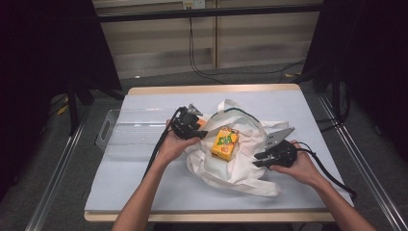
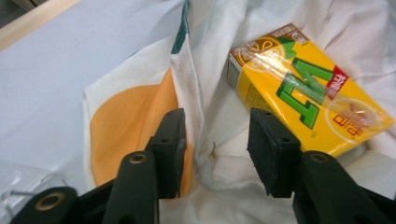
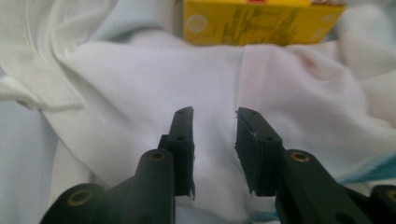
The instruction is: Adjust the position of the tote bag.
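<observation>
The yellow drink carton (image 2: 306, 88) carries big green letters reading "VLT" sideways, a red tag with white characters too small to read, and fine print I cannot make out; it lies on a crumpled white cloth bag (image 1: 240, 154) near the middle of the bench (image 1: 159, 178). The left claw (image 2: 217, 140) stands wide open astride a fold of the bag beside its orange print, the carton just beyond its far jaw. The right claw (image 3: 215, 140), partly open and holding nothing, hovers over the bag's cloth with the carton farther ahead, and a clear plastic tray (image 1: 120, 132) sits at the bench's left edge.
</observation>
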`<state>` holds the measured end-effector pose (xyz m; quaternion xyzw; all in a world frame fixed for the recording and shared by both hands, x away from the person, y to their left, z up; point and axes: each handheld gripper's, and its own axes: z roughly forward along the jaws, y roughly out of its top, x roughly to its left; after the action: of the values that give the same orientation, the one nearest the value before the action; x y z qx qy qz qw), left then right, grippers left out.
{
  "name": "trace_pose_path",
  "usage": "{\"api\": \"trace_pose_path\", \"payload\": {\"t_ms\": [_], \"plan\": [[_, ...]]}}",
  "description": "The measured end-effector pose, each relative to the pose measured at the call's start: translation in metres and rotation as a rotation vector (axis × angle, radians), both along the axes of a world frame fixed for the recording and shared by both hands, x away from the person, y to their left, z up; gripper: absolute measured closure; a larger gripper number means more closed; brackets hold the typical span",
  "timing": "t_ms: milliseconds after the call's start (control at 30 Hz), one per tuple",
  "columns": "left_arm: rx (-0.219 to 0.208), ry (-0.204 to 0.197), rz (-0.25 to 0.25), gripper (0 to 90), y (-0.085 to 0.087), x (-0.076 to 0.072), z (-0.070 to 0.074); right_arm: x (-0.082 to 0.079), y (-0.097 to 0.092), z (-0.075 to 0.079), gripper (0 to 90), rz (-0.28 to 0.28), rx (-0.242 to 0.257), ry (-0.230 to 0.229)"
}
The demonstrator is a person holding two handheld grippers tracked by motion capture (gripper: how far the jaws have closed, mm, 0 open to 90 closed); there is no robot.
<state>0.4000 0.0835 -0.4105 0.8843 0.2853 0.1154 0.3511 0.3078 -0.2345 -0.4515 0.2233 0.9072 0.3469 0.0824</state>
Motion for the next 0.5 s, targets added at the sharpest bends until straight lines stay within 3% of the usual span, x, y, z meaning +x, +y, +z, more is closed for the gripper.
{"api": "trace_pose_path", "payload": {"t_ms": [133, 233, 300, 367, 433, 500], "plan": [[-0.069, -0.002, -0.015, 52.4, 0.005, -0.013, 0.0, -0.008, -0.009, 0.008, 60.2, -0.053, 0.064, -0.054], [-0.039, -0.03, -0.04, 49.9, 0.006, -0.022, -0.002, -0.014, -0.014, 0.011, 55.5, -0.064, 0.066, -0.07], [-0.072, -0.038, -0.055, 46.5, 0.009, -0.027, -0.001, -0.018, -0.018, 0.012, 52.5, -0.072, 0.112, -0.06], [-0.066, -0.048, -0.054, 46.0, 0.011, -0.034, 0.0, -0.023, -0.023, 0.014, 49.3, -0.096, 0.127, -0.074], [-0.096, -0.046, -0.05, 44.7, 0.012, -0.041, 0.0, -0.027, -0.028, 0.015, 41.9, -0.123, 0.166, -0.094], [-0.106, -0.061, -0.062, 44.0, 0.011, -0.046, 0.0, -0.031, -0.031, 0.015, 35.5, -0.155, 0.162, -0.11]]}}
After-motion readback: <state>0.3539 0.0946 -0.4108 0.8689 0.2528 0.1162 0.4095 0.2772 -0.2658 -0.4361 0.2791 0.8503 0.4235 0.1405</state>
